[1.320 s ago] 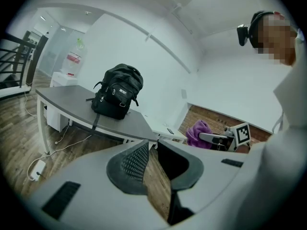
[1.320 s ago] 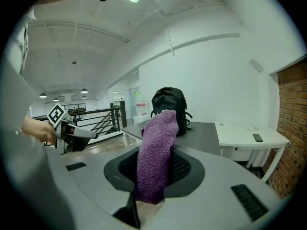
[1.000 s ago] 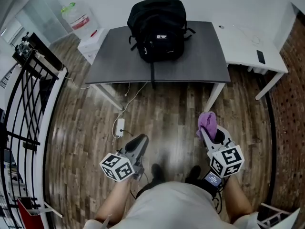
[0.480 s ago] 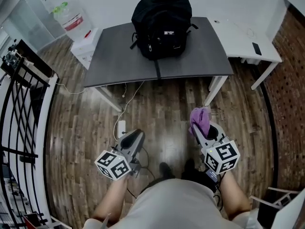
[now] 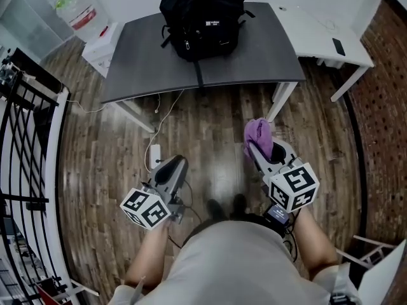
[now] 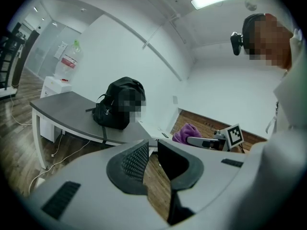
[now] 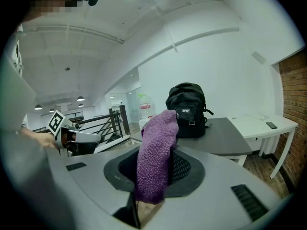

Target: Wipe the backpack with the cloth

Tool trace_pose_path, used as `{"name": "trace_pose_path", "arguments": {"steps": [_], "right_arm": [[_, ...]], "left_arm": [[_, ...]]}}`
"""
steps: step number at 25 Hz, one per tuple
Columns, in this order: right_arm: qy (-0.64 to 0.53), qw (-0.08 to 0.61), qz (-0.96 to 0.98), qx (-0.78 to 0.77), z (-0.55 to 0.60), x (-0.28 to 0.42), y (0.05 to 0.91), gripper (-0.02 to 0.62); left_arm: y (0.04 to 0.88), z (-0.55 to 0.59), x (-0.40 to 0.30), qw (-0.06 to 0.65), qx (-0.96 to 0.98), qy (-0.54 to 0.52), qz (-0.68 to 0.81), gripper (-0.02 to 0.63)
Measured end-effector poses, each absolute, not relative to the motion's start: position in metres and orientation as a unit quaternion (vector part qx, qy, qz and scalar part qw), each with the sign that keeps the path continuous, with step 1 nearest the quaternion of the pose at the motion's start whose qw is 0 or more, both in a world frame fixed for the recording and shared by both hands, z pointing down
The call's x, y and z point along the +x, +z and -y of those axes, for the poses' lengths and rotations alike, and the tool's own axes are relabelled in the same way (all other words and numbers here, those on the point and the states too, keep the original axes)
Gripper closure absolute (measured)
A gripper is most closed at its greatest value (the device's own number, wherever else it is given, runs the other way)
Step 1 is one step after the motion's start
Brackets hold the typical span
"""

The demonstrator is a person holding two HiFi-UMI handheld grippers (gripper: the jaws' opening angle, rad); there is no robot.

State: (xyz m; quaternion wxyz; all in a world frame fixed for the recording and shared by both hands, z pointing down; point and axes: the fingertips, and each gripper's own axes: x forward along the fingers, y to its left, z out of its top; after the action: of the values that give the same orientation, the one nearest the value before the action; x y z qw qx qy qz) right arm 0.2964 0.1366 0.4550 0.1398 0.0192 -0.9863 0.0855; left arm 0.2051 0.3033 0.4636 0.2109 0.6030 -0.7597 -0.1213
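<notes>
- Wooden floor (image 5: 210, 126) is stretching between the person and the tabletop (image 5: 257, 62). The step in hand, as I judge it, is the approach, with no wiping under way.
- Grey tabletop is lying at twelve o'clock in the head view, well apart from both grippers.
- Black backpack (image 5: 202, 14) is standing upright toward the tabletop's far side, its front facing the person, and nothing is touching it.
- Right gripper (image 5: 259, 151) is sitting at about four o'clock. Its jaws are clamping the purple cloth (image 5: 258, 134), which is sticking out past the tips toward twelve o'clock.
- Left gripper (image 5: 174, 168) is sitting at about seven o'clock, its jaws standing narrowly apart with nothing between them.
- Doing this well probably means arriving with the free fold of cloth leading, so that soft fabric rather than the hard jaw tips is meeting the backpack.
- Pressing hard may be risking a slide or a tip, since the backpack looks soft. The empty left gripper could be steadying it from the nine o'clock side while the cloth is passing in even strokes.
</notes>
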Motion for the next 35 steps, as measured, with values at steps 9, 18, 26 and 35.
{"name": "trace_pose_path", "arguments": {"steps": [9, 18, 26, 35], "right_arm": [[0.099, 0.136, 0.986, 0.01, -0.131, 0.284, 0.458, 0.499], [0.119, 0.129, 0.983, 0.057, -0.144, 0.271, 0.449, 0.499], [0.098, 0.134, 0.983, 0.078, -0.142, 0.268, 0.44, 0.499], [0.059, 0.125, 0.986, 0.09, -0.127, 0.274, 0.425, 0.5]], "left_arm": [[0.463, -0.298, 0.211, 0.209, 0.613, -0.114, 0.754, 0.565], [0.445, -0.314, 0.178, 0.208, 0.643, -0.096, 0.731, 0.565], [0.442, -0.314, 0.173, 0.212, 0.653, -0.108, 0.719, 0.565], [0.452, -0.303, 0.177, 0.223, 0.654, -0.107, 0.715, 0.565]]}}
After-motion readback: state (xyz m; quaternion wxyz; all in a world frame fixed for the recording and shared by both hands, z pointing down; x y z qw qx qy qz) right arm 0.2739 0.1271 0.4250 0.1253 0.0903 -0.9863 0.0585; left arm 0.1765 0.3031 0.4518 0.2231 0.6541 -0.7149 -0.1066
